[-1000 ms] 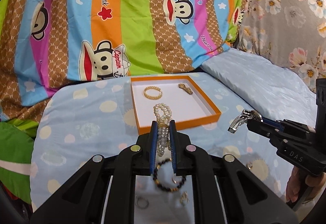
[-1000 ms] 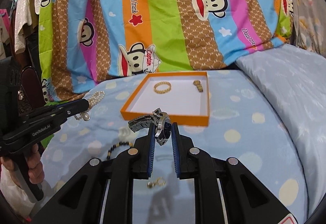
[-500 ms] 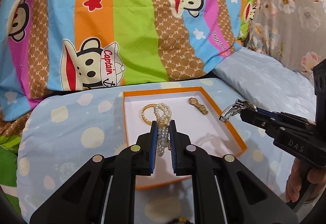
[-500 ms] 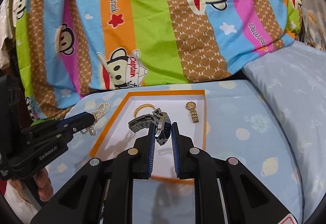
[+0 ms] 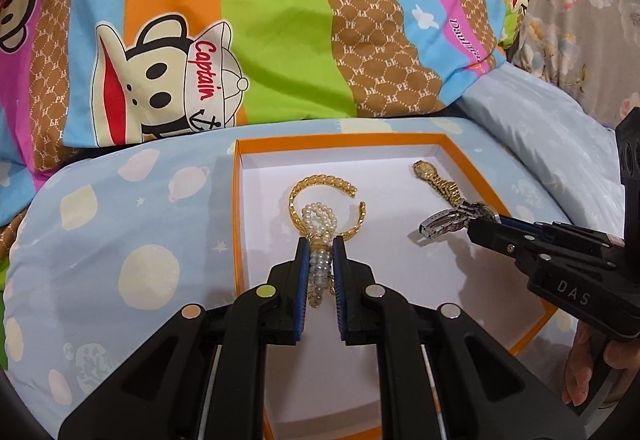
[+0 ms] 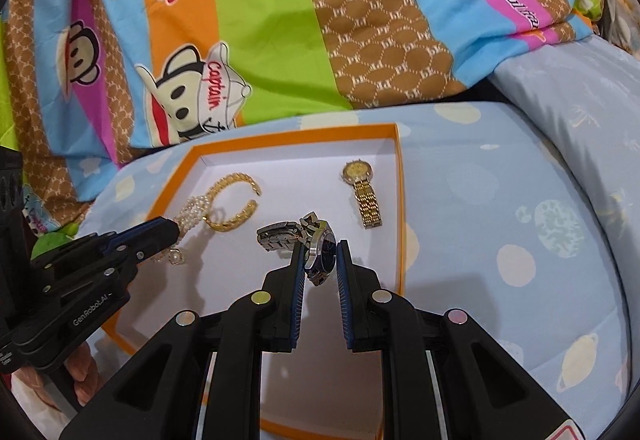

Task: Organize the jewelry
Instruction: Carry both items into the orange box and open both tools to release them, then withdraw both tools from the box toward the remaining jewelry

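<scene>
Two claws hang over the shallow orange-rimmed white tray: the left claw pinches the white pearl bracelet above the tray's left half, the right claw pinches the silver metal watch above its middle.

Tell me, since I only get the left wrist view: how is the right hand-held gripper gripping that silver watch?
Observer: The right hand-held gripper is shut on the silver watch at its case. The dark blue dial stands on edge between the pads, and the band sticks out to the left.
Operator: Is the gold watch's lower end clear of it? From my view they overlap.
Observer: In the right wrist view the gold watch lies face up with its strap straight, and the white floor of the tray shows between that strap and the silver watch.
</scene>
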Action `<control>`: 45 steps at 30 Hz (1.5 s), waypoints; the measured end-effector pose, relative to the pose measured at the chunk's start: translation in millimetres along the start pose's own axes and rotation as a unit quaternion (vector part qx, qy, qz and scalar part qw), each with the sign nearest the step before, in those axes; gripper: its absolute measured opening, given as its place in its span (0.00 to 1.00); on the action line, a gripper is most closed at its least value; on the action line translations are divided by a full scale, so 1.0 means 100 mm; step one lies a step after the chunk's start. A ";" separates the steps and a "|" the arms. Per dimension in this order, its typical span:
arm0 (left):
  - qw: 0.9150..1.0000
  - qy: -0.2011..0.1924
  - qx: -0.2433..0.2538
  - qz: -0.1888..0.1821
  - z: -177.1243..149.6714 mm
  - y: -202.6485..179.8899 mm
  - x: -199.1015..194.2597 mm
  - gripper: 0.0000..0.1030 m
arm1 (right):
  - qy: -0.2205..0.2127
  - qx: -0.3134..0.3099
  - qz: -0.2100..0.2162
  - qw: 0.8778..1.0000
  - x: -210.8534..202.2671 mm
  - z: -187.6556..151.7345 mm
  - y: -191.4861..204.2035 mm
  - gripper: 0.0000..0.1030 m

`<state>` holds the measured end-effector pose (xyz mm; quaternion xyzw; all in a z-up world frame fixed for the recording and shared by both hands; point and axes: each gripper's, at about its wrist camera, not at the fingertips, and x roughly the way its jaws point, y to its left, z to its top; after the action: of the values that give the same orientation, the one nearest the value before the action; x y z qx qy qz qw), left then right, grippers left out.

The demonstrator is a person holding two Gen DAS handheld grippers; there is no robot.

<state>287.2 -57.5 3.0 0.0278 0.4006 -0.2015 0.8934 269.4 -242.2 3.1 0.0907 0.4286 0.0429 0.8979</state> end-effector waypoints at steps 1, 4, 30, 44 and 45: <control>1.000 0.004 -0.001 0.000 -0.01 0.01 0.03 0.11 | 0.000 -0.001 -0.003 1.000 0.02 -0.01 -0.01 0.14; 1.000 0.009 -0.004 -0.001 -0.02 0.03 0.08 0.11 | -0.012 -0.027 -0.026 0.999 0.01 -0.02 0.06 0.17; 0.992 -0.094 -0.077 0.018 -0.08 0.33 -1.05 0.60 | -0.116 0.015 0.002 0.993 -1.09 -0.23 -0.06 0.38; 0.996 -0.057 -0.073 0.020 -1.12 0.03 -1.48 0.63 | -0.100 0.008 -0.031 0.994 -1.57 -1.42 -0.04 0.41; 0.996 -0.053 -0.072 0.024 -1.21 0.01 -1.50 0.63 | -0.098 0.010 -0.033 0.995 -1.57 -1.49 -0.05 0.41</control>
<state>113.2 19.6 29.7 -0.0382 0.3654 -0.1520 0.9176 55.1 -252.5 30.4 0.0895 0.3416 -0.0002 0.9356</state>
